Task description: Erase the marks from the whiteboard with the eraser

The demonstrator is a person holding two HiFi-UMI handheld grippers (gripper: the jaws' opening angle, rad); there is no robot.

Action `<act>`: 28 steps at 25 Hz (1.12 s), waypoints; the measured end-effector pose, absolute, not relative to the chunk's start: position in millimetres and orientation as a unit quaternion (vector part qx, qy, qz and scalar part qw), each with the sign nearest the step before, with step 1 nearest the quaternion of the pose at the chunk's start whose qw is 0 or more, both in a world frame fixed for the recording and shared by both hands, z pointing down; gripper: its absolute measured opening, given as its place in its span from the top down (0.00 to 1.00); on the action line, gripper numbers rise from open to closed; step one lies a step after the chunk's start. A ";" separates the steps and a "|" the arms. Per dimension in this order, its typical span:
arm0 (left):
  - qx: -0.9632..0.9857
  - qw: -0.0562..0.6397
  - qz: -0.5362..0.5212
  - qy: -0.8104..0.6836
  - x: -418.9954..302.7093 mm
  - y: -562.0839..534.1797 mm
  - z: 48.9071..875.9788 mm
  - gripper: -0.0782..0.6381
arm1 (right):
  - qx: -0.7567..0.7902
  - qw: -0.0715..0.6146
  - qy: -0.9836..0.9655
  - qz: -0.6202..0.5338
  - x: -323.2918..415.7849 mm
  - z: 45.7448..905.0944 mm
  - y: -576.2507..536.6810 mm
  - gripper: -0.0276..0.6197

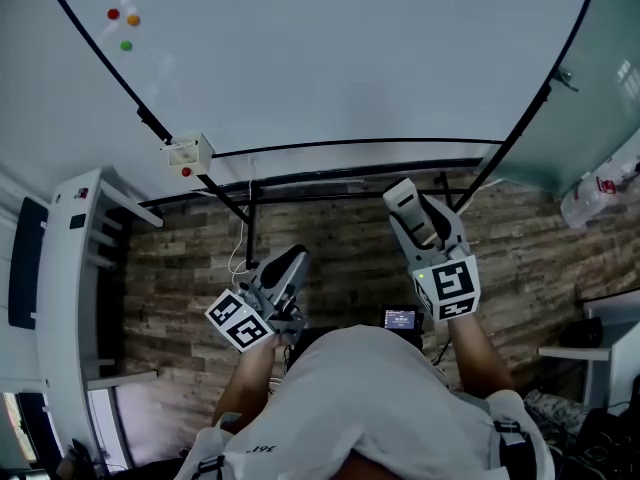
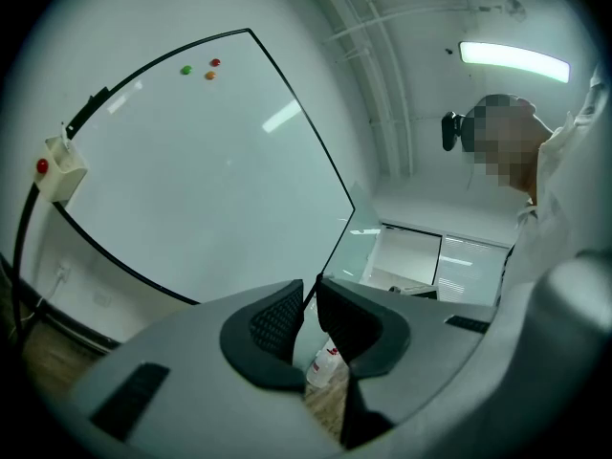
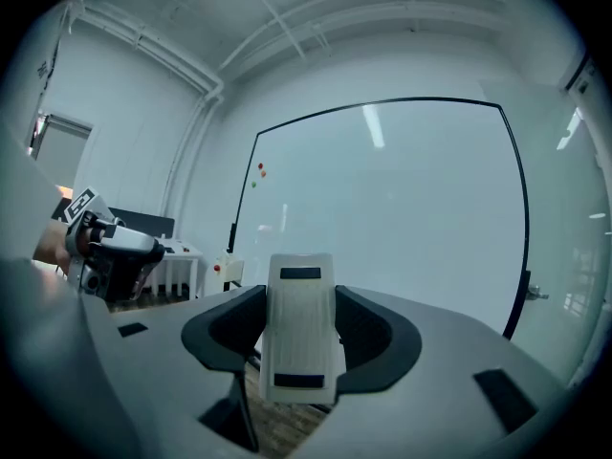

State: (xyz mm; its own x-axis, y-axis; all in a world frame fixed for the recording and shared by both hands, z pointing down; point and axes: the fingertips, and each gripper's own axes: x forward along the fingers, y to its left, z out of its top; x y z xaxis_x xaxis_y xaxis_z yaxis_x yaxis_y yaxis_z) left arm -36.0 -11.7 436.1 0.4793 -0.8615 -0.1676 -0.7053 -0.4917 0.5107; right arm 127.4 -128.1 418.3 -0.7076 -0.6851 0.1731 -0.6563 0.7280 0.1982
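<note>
Right tool (image 1: 418, 218): clamped on the pale cream, ribbed block eraser (image 3: 301, 323), which stands upright between the jaws in the lower middle of the right gripper view, held off the board.
Left tool (image 2: 308, 318): jaws drawn almost together with nothing between them, low in the frame and pointing up at the board.
Small white holder box with a red dot (image 1: 188, 153): fixed at the board's lower left corner.
Large black-framed whiteboard (image 1: 350, 58): fills the upper half of the head view; no pen marks can be made out on it in any view.
Three round magnets: red (image 1: 113, 14), orange (image 1: 133, 20) and green (image 1: 126, 45), grouped at the upper left.
Step in hand: probably the approach, with the eraser gripped but not yet on the surface.
Next move: carry the eraser's flat face forward and up onto the board, press evenly, and sweep wherever marks turn up.
Writing: the clear plastic bottle (image 1: 595, 193) at the right edge carries a red label, too small to read; print on the person's shirt is upside down and unclear.
</note>
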 end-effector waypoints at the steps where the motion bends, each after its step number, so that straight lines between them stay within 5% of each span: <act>1: 0.836 0.195 -0.206 -0.469 -42.4 -9.6 439.1 0.81 | 0.364 0.118 -0.922 -0.055 123.1 419.9 -126.4 0.58; 28: 0.851 0.213 -0.198 -0.438 -73.5 17.3 442.8 0.81 | 0.386 0.092 -0.917 0.047 106.8 427.0 -88.0 0.58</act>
